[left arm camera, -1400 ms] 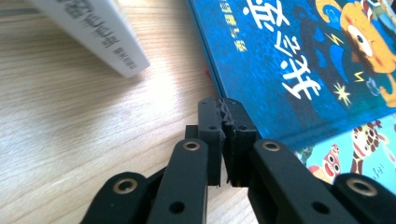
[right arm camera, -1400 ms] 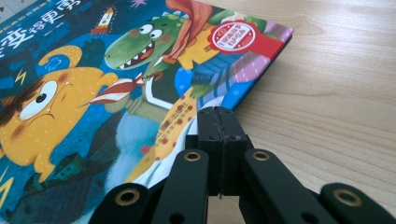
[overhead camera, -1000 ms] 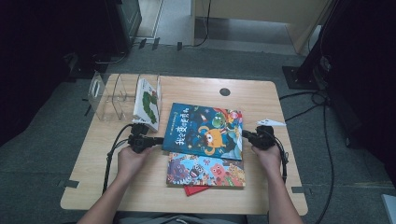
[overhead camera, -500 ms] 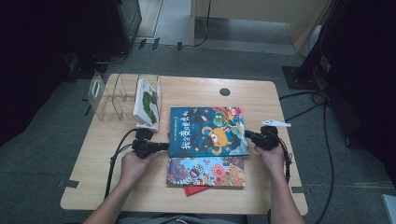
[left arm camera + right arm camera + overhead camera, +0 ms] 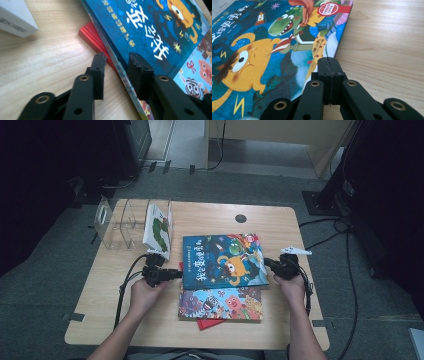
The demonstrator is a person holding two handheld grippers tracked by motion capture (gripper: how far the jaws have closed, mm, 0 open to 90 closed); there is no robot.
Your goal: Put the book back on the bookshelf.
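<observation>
A blue picture book point(image 5: 222, 262) lies flat on top of a colourful book point(image 5: 220, 303) and a red one point(image 5: 207, 323). At the blue book's left edge my left gripper point(image 5: 175, 273) points right. In the left gripper view that gripper point(image 5: 117, 58) has just been opening. Its jaws stand apart over the blue book's point(image 5: 150, 30) spine edge and the red book point(image 5: 92, 37), and no pad presses on anything. My right gripper point(image 5: 267, 263) rests at the blue book's right edge. Seen close, it point(image 5: 328, 60) is shut, tips beside the cover point(image 5: 262, 50), with nothing visible between them.
A clear plastic book rack point(image 5: 120, 222) stands at the table's point(image 5: 125, 315) back left, and a white book point(image 5: 157, 230) leans in it. A round cable hole point(image 5: 240, 218) sits near the far edge. Cables trail off both grippers.
The blue book has shifted to the right and now lies squarer over the colourful book. The left gripper's jaws have opened. Both hands stay at the book's two side edges.
</observation>
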